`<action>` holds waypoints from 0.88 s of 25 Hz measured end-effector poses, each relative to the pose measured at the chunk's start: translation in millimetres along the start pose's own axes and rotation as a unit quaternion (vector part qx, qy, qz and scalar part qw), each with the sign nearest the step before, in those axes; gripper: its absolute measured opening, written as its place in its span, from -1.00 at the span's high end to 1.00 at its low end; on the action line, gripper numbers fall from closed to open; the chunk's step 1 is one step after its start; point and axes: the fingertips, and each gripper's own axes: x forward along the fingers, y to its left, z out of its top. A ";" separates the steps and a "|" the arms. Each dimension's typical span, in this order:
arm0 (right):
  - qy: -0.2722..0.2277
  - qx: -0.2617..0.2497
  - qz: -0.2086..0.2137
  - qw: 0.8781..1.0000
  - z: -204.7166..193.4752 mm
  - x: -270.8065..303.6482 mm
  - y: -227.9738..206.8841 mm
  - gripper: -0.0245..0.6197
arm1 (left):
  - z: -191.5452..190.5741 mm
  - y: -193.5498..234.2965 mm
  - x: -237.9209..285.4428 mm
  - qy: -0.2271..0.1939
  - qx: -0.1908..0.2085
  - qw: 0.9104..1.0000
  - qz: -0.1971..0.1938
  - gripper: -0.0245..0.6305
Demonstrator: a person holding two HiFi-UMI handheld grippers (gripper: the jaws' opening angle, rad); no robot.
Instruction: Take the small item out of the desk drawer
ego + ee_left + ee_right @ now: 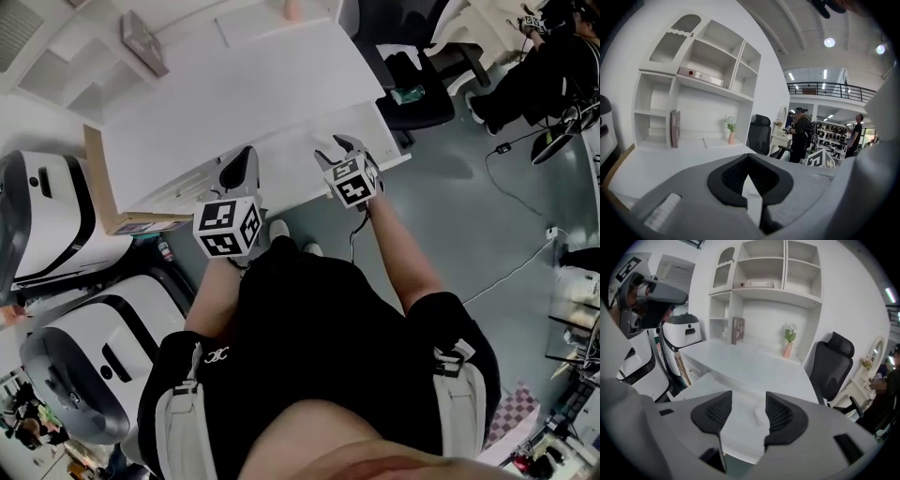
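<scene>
A white desk (pixel 234 94) fills the top of the head view. A lower white panel (pixel 291 159) juts out along its front edge and looks like the pulled-out drawer (pixel 708 385). My right gripper (pixel 335 148) hangs over this panel, open, with nothing between its pads (pixel 780 413). A small pale lump (pixel 758 417) lies on the white surface beyond the jaws; I cannot tell what it is. My left gripper (pixel 246 157) is over the panel's left part and is shut (pixel 749 176) on nothing.
A black office chair (pixel 412 84) stands at the desk's right end. White rounded machines (pixel 56 216) crowd the left side by my knees. On the desk stand a book (pixel 141 42) and a pink vase (pixel 787 350), under a shelf unit (pixel 764 273). Cables trail on the floor (pixel 525 253).
</scene>
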 end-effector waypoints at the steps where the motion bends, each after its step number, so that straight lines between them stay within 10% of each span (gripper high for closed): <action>1: 0.012 -0.005 0.003 1.000 -4.3 9.6 -1.5 0.27 | -0.9 6.1 0.4 0.002 -0.002 1.000 0.004 0.88; 22: 0.223 -0.097 0.064 0.968 -114.7 192.3 -43.7 0.27 | -43.8 98.8 50.8 0.077 -0.020 0.996 0.033 0.88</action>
